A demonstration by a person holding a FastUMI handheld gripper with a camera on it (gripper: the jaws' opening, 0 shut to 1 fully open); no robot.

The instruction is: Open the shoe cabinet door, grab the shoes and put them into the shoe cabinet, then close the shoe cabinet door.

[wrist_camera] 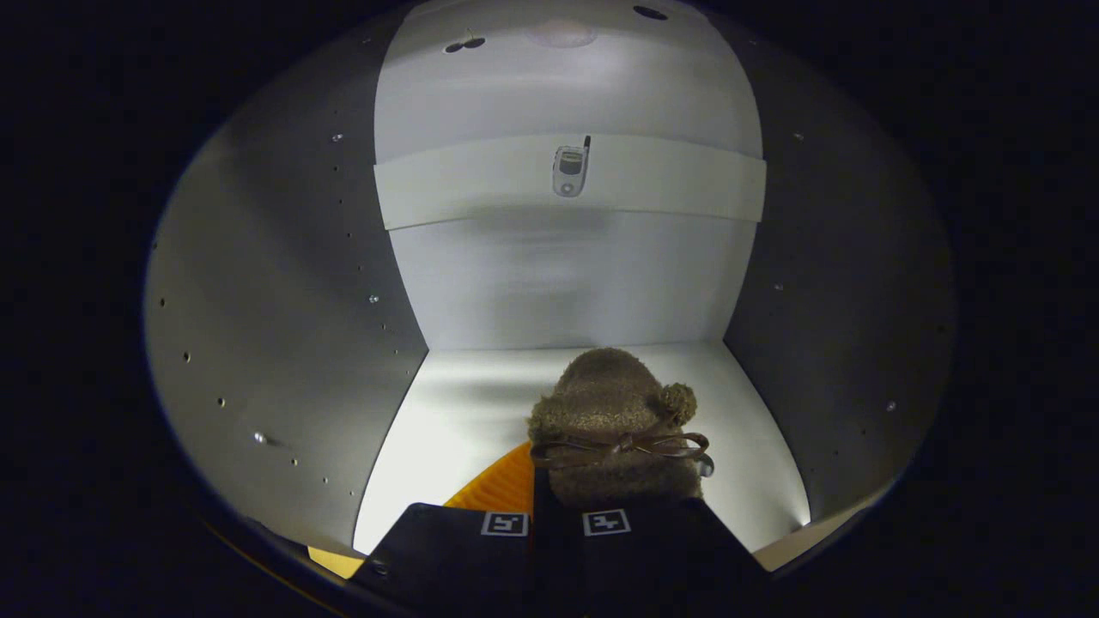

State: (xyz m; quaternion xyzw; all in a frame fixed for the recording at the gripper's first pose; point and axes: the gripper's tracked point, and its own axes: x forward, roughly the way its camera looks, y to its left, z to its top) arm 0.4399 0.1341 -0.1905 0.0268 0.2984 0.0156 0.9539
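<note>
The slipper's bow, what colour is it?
Dark brown, on a fuzzy tan-brown slipper held in the gripper; clearest in the gripper view.

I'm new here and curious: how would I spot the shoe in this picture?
Look inside the white shoe cabinet, down on its floor. Just ahead of the tool sits a fuzzy brown slipper, held between its fingers. Its bow and orange sole mark it.
</note>
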